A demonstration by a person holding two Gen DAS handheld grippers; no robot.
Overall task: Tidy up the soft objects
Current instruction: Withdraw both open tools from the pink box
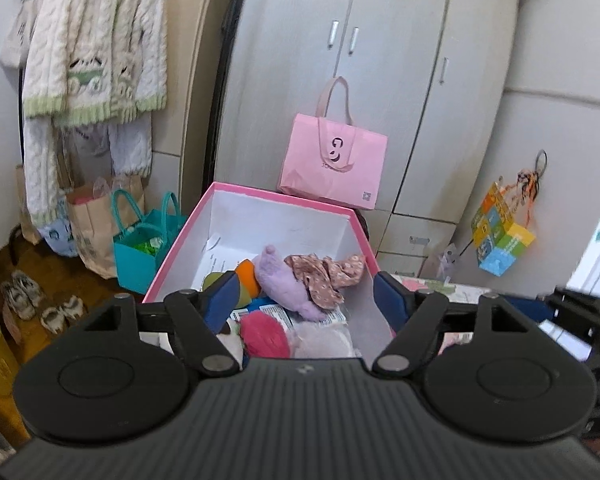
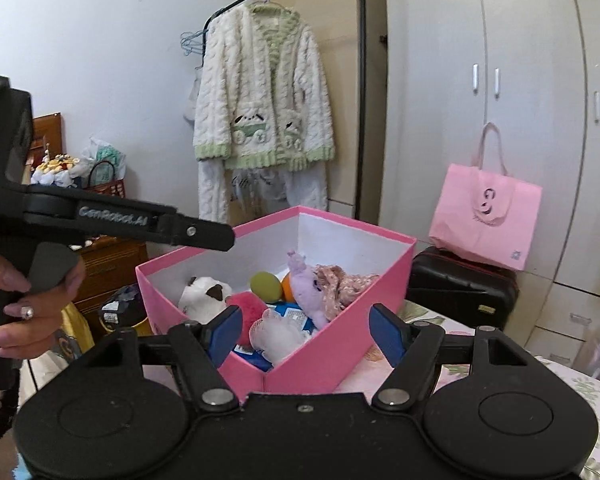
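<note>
your left tool (image 1: 304, 292) is spread wide with nothing between its blue pads (image 1: 230, 298), and it hangs over the pink box (image 1: 180, 236). your right tool (image 2: 306, 330) is spread wide too and holds nothing; it sits just in front of the box's near corner. the box rests on a bed with a flowery cover (image 2: 580, 384). inside the box lies a purple plush toy (image 1: 278, 280) with a flowery pink cloth (image 1: 326, 276) draped on it. beside it are a green ball (image 2: 266, 286), an orange ball (image 2: 287, 283), a fluffy pink ball (image 1: 264, 338), a white plush with a brown ear (image 2: 204, 294) and a white frilly soft thing (image 2: 278, 334). behind the box, a pink bag (image 1: 334, 162) stands against the wardrobe (image 1: 400, 80).
</note>
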